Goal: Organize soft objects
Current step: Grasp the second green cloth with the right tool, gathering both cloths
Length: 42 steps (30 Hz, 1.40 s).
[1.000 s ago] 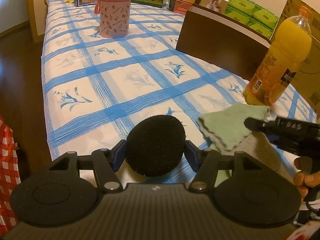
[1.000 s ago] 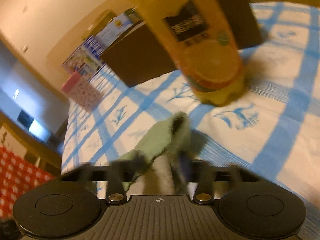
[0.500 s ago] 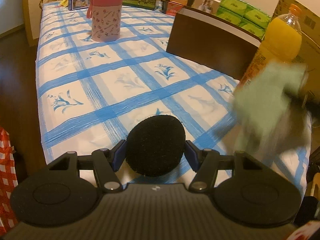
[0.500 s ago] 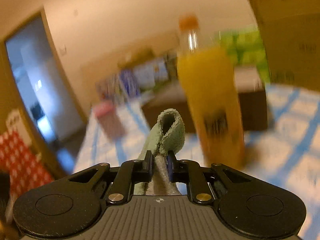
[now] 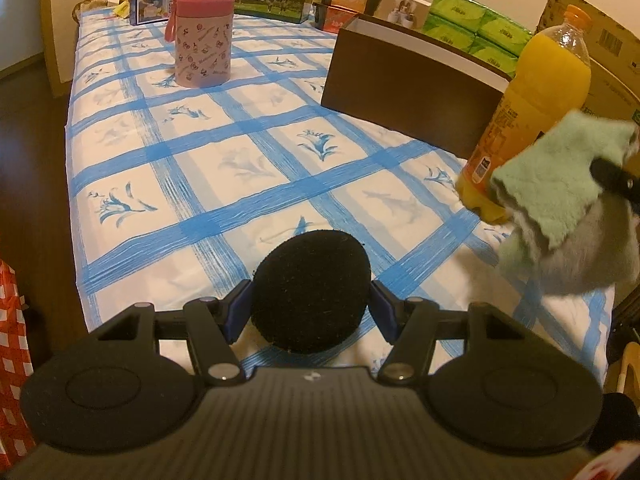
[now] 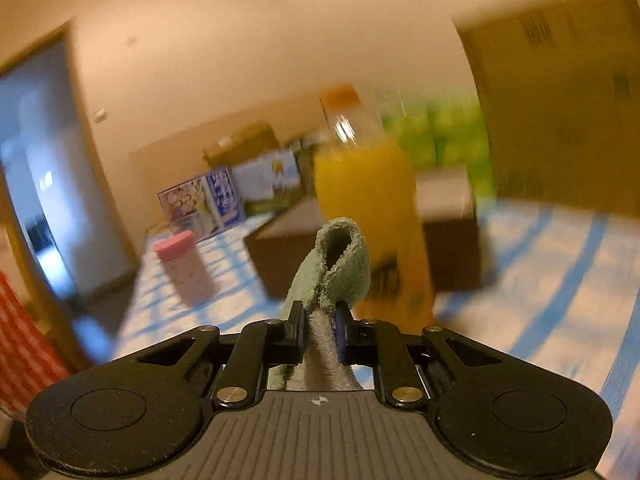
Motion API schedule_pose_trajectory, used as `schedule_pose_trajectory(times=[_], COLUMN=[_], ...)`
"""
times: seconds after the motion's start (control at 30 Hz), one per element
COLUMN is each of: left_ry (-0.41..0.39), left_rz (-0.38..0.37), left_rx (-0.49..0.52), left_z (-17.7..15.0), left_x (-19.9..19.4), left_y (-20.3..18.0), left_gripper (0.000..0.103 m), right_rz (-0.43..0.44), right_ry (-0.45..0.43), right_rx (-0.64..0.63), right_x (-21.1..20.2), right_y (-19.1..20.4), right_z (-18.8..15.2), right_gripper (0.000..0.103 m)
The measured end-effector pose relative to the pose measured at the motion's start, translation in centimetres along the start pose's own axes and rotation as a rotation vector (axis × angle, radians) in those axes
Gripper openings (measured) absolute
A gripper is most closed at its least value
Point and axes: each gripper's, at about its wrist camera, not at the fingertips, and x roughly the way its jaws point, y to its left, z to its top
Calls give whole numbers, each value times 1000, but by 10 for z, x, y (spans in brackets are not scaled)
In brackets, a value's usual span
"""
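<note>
Green cloth is pinched between the jaws of the right gripper, which are closed down nearly all the way on it, pads pressed against both sides. A folded loop of it sticks up just past the jaw tips, and the grey underside is seen trailing back between them toward the camera. From the left wrist view the same cloth is seen hanging off the bench, draped down in front of the orange juice bottle, with its grey side dangling lowest

Black foam ball is gripped by the left gripper, jaws spread fairly wide with the blue pads touching it on either side. It's held just above the near edge of the blue-checked tablecloth

Ahead of the left jaws, well apart, a pink patterned canister is standing upright on the cloth. Off to the right of the jaws a dark brown box is sitting, with green packs behind it. The right wrist view is blurred, so background details can't really be made out there
</note>
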Motion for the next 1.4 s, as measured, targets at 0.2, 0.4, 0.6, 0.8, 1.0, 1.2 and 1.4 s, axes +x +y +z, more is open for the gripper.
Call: schedule_pose_trajectory(times=[0.2, 0.4, 0.6, 0.8, 1.0, 1.2, 1.4], left_ry=[8, 17, 31, 71, 90, 82, 79], left_rz=[-6, -6, -18, -35, -25, -25, -20], left_rx=[3, -10, -14, 6, 51, 45, 38], left_z=[-1, -2, -4, -11, -21, -19, -18], left_x=[2, 5, 5, 8, 12, 11, 11], left_y=[-1, 3, 4, -6, -16, -14, -9], left_gripper=[59, 59, 59, 59, 59, 59, 59], right_rz=[64, 220, 169, 93, 58, -39, -62], right_ry=[267, 548, 600, 609, 505, 471, 469], right_rx=[-288, 103, 514, 463, 121, 163, 473], right_x=[8, 21, 41, 48, 20, 17, 14], right_y=[34, 10, -35, -29, 8, 0, -41], right_z=[-63, -85, -67, -47, -37, -43, -40], right_gripper=[15, 14, 14, 15, 62, 81, 81])
